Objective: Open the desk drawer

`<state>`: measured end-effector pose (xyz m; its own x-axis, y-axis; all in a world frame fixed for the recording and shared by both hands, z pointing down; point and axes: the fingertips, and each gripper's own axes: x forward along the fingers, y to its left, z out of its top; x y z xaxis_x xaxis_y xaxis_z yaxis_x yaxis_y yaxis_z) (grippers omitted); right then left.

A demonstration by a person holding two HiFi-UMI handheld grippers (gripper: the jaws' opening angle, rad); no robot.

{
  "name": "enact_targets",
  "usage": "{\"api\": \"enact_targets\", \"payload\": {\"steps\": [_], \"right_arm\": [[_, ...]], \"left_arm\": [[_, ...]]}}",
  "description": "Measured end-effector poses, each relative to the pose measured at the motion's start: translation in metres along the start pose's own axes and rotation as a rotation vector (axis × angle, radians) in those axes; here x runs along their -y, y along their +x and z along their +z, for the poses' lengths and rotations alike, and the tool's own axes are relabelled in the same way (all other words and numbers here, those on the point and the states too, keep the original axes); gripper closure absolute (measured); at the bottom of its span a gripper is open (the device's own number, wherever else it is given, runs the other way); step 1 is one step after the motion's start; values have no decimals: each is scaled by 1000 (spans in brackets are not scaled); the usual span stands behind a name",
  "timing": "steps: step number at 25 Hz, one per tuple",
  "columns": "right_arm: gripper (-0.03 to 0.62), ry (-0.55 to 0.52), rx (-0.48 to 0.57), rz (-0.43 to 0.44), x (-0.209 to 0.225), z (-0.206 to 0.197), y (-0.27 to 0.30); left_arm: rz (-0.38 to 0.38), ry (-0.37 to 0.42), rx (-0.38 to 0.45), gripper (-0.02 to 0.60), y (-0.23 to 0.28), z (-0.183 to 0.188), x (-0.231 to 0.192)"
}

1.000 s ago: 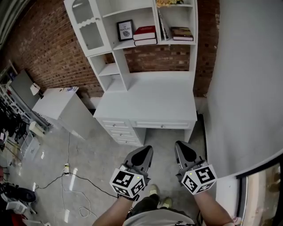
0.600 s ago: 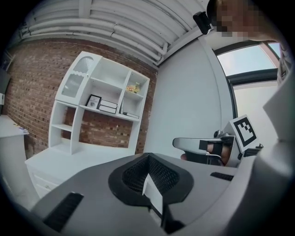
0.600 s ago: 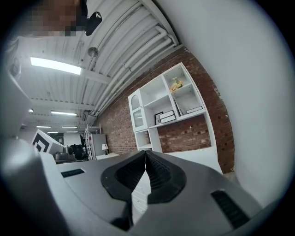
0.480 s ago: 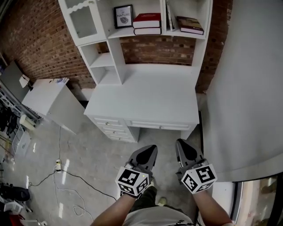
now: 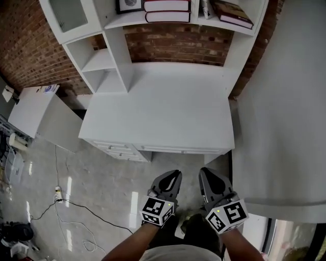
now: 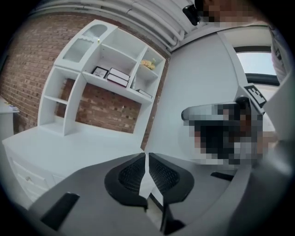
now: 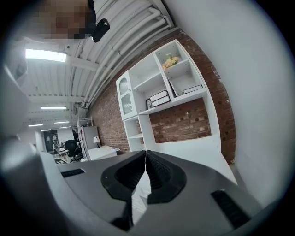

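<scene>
The white desk (image 5: 158, 109) stands ahead of me, seen from above. Its drawer fronts show as a thin strip under the near edge: a wide drawer (image 5: 175, 150) in the middle and a stack of small drawers (image 5: 114, 149) at the left. In the left gripper view the small drawers (image 6: 25, 177) with round knobs are at the lower left. My left gripper (image 5: 175, 174) (image 6: 146, 154) and right gripper (image 5: 202, 171) (image 7: 146, 152) hover side by side over the floor, short of the desk's front. Both are shut with nothing between the jaws, and both point at the desk.
A white hutch with books (image 5: 168, 10) rises at the desk's back against a brick wall (image 5: 178, 46). A white wall (image 5: 285, 102) flanks the desk's right side. A low white cabinet (image 5: 30, 109) stands at the left, and cables (image 5: 76, 209) lie on the floor.
Both grippers have come forward and lower toward the desk, which now fills more of the head view. Their jaws have stayed shut.
</scene>
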<state>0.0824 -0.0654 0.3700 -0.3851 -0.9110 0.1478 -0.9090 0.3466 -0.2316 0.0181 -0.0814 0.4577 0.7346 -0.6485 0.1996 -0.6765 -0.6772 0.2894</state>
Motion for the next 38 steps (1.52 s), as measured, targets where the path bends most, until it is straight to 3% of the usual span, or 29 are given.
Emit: {"api": "enact_targets", "payload": {"steps": [5,8,15,18,25,33,36,38], "right_arm": [[577,-10,-11,19,26,-12,39],[577,-9,-21,47,44,-21,63],[577,35,-61,108,92,-45,114],[577,57,-78,129,105,-57,130],[577,91,-114,158,120,-91,153],[577,101,-127,162,124,-107,157],[577,98,-135,163,121,-109,155],[577,97,-140,158,121,-111,152]], "left_arm": [[33,-44,-75,494,56,-54,-38],[69,-118,-135,477,88,-92,-67],[139,-543,-131,477,144,-175,-123],[156,-635,-104,477,159,-200,-134],[196,-780,-80,448,187,-249,-156],[138,-807,-116,436,208,-270,-162],[120,-824,-105,499,210,-270,-163],[106,-836,-101,500,210,-270,-163]]}}
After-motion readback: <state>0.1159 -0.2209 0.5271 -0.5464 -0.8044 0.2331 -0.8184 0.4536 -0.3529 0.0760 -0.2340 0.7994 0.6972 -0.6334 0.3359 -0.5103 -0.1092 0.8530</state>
